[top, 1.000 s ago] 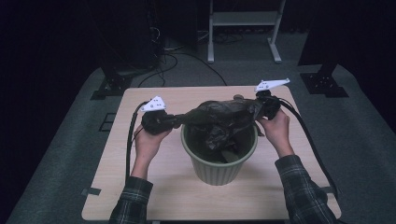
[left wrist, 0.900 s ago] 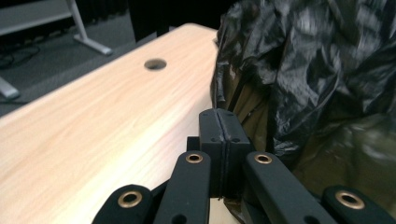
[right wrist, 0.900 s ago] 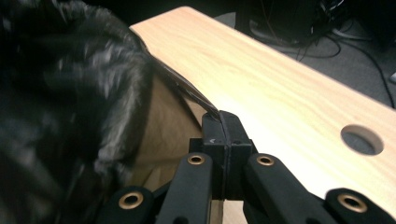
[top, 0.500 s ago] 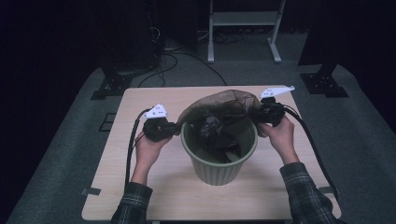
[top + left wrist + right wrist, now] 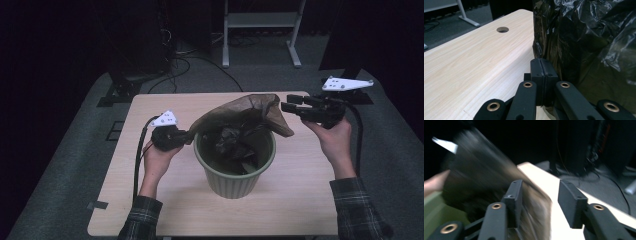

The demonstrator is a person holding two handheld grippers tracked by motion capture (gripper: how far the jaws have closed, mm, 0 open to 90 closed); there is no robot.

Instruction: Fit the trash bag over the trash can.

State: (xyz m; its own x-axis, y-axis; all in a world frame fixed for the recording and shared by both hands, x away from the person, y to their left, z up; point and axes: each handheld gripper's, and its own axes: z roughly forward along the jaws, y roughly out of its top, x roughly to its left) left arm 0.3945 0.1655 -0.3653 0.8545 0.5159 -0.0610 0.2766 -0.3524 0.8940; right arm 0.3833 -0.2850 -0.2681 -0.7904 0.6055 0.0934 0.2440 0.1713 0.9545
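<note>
Dark, crinkled plastic makes up the bin bag (image 5: 240, 117), which sits at the middle of the high view, part tucked inside the green bin (image 5: 235, 172) and part lifted over its upper rim as a brownish, see-through flap. The bin stands on the wooden table (image 5: 300, 200), a little right of the table's centre.

At the bin's left rim the left gripper (image 5: 187, 136) has its jaws pressed together on the bag's edge; in the left gripper view the two black pads (image 5: 541, 72) meet with film pinched between them, the bag filling the right half of that frame.

Right of the flap's tip, toward the upper right of the high view, the right gripper (image 5: 286, 106) hangs just clear of the bag. Its jaws have just been opening and stand apart; the right gripper view is blurred, with bag film near the left finger (image 5: 514, 195) and no pad pressing it.
</note>
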